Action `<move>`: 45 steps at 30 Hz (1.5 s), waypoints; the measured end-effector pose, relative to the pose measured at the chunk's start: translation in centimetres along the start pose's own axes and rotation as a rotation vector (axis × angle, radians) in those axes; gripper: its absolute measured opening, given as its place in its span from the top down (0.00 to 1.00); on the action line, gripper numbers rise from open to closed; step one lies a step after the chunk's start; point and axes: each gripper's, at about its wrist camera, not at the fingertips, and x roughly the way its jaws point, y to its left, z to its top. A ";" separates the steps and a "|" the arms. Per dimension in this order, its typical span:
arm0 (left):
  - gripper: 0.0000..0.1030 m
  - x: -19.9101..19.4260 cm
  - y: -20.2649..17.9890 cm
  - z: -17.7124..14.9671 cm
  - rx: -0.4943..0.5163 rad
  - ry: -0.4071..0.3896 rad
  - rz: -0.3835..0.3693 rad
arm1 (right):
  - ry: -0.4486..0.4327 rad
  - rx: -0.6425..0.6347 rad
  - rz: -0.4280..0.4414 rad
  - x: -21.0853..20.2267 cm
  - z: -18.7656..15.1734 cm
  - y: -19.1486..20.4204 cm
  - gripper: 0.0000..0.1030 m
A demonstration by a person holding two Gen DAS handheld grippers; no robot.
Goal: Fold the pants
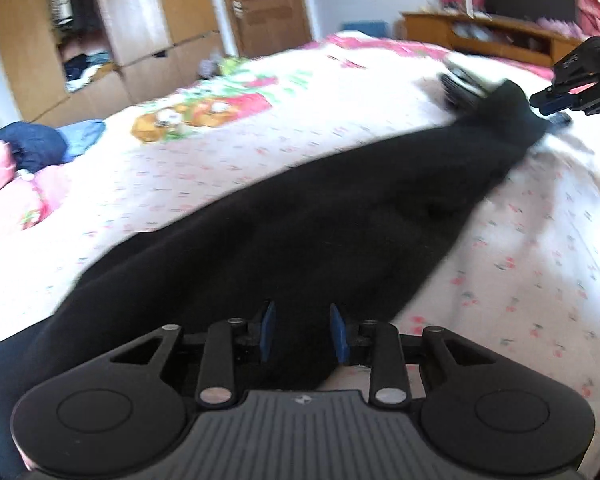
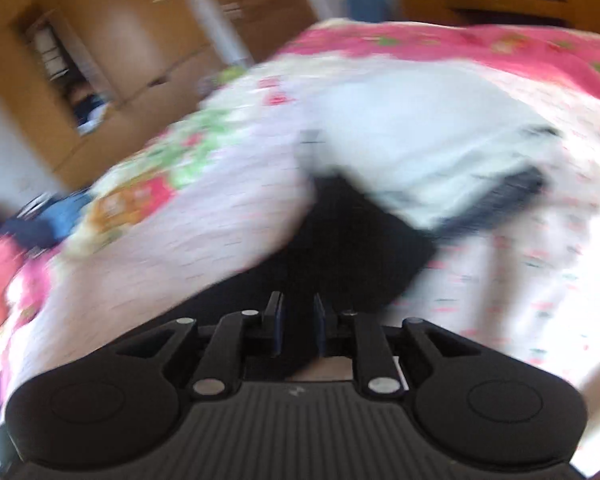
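**Black pants stretched across the bed, both sets of fingers parted**

The black pants (image 1: 300, 216) lie in a long band on the bed (image 1: 260, 128), running from the near left, under the left gripper (image 1: 303, 332), out to the far right, where they narrow to a bunched end. The bedspread is white with small pink and red sprigs and a pink flowered border at the far edge.

The left gripper's blue-padded fingers (image 1: 268, 330) stand clearly apart. Dark cloth shows in the gap between them, but the pads do not press on it.

The right gripper (image 1: 556, 100) enters the left wrist view from the far right, just beside the narrow end of the pants. In its own, heavily blurred view, the right gripper (image 2: 299, 328) has its fingers (image 2: 277, 326) a small way apart, with black fabric (image 2: 360, 232) showing beyond and between them; no pad visibly pinches it. A pale blurred piece of cloth (image 2: 420, 152) lies just past the dark fabric.

A wooden wardrobe (image 1: 100, 28) and a door (image 1: 268, 4) stand beyond the bed on the far left.
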 end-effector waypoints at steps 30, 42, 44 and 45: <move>0.56 2.5 5.4 -2.7 -0.339 0.180 0.046 | 0.787 -0.661 1.022 26.9 -4.6 32.0 0.60; 0.52 2.9 5.3 -3.1 -0.365 0.141 0.106 | 1.111 -0.617 1.217 26.4 -8.4 31.3 0.59; 0.50 2.9 5.1 -3.2 -0.357 0.140 0.107 | 1.103 -0.645 1.211 26.4 -9.1 31.7 0.59; 0.50 3.0 5.1 -3.1 -0.358 0.140 0.107 | 1.094 -0.645 1.199 26.8 -9.5 32.1 0.59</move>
